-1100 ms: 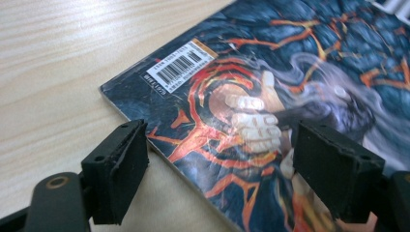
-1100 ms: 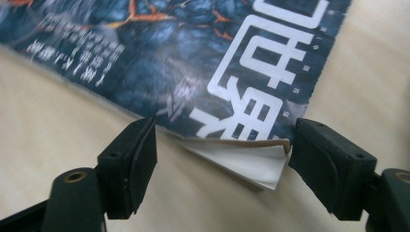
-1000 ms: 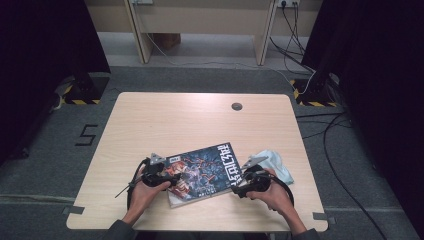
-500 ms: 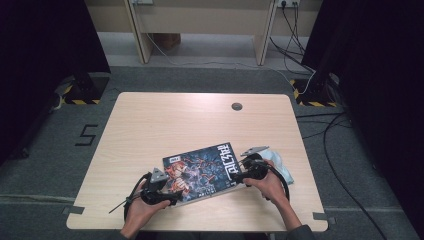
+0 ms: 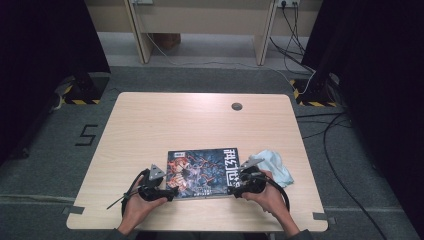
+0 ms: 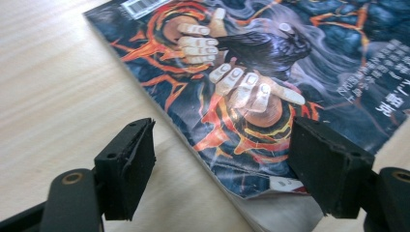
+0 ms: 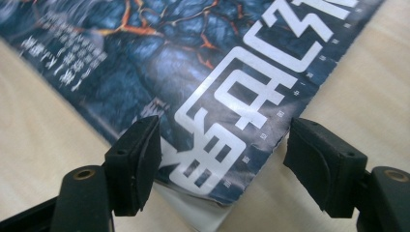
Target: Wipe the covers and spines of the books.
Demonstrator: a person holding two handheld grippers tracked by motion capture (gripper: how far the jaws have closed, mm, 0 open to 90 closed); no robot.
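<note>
Magazine (image 5: pixel 202 171) turned squarer; wide-jawed grippers flank its corners.

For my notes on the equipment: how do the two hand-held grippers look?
Both are black. The left gripper and right gripper each carry a grey three-cornered plate on top and trail a black cable. Their jaws end in blocky black pads, held on arms with brass-coloured rivets.

A pale cloth and a bare wooden table amid studio clutter

A crumpled light-blue cloth (image 5: pixel 272 165) lies near the right edge of the light wood table (image 5: pixel 165 120), which has a round cable port (image 5: pixel 237 106) toward its far side. Cables (image 5: pixel 345 150) trail over the grey floor (image 5: pixel 60 155), where a "5" (image 5: pixel 86 135) is marked.
</note>
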